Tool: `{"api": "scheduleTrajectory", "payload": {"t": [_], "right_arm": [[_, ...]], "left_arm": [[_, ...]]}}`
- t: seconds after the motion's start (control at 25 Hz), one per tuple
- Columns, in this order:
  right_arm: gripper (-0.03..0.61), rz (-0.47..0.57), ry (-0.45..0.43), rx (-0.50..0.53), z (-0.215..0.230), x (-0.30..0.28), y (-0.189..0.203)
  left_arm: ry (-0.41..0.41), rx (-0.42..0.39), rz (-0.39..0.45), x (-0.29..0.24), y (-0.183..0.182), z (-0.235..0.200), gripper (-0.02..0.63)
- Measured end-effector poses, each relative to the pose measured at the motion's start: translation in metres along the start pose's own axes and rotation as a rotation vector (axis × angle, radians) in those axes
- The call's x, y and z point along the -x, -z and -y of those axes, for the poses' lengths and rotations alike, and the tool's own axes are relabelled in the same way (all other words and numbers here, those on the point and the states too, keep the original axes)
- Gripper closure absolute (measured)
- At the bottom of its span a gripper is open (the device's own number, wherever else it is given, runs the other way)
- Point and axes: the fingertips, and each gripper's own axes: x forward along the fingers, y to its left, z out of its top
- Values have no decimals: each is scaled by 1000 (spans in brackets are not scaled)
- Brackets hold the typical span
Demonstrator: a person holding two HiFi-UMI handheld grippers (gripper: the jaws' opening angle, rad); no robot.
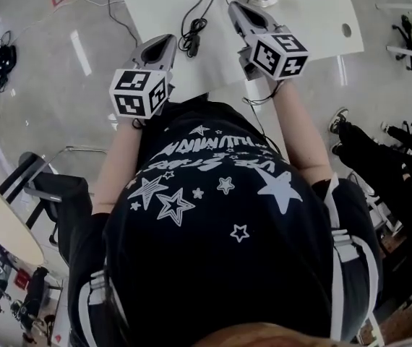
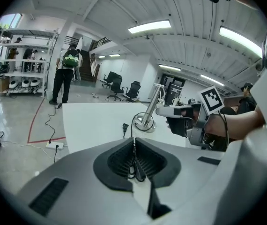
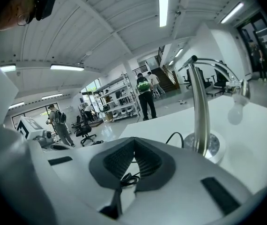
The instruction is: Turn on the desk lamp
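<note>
1. The lamp (image 3: 198,111) is standing at the far side of the desk (image 1: 155,6).
2. The right gripper (image 1: 236,9), closed and empty, is pointing near its base, maybe to press a switch.
3. The left gripper (image 1: 164,43), closed and empty, is hanging aside.

— That desk lamp (image 3: 199,111): the stem looks like brushed metal, and its round base (image 3: 215,146) is shinier, almost mirror-like.
— The bulb (image 3: 235,112) looks frosted, a matt white.
— The table (image 1: 155,6) is smooth matt white. The floor (image 1: 47,85) is glossy and throws back the ceiling lights.
— The left gripper (image 2: 133,142) and right gripper (image 3: 134,142) have matt grey plastic shells, with black ribbed pads (image 2: 150,161) that look rubbery.
— The shirt (image 1: 213,223) is black cloth with flat white printed stars. The cable (image 1: 189,35) has a smooth black sheath.
</note>
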Motion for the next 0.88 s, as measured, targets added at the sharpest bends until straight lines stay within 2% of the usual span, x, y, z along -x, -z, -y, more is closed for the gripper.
{"api": "scheduleTrajectory", "payload": {"t": [0.2, 0.32, 0.44, 0.64, 0.88], "right_arm": [[574, -42, 6, 6, -3, -8, 11], [574, -55, 6, 17, -4, -11, 15], [574, -81, -1, 18, -8, -8, 29], [574, -113, -6, 7, -9, -4, 47], [574, -124, -7, -11, -13, 0, 58]], "left_arm": [[45, -5, -121, -14, 27, 1, 603], [53, -17, -145, -24, 34, 4, 601], [91, -31, -165, -31, 40, 13, 517], [118, -45, -244, -43, 63, 24, 442], [129, -6, -350, -58, 91, 25, 420]]}}
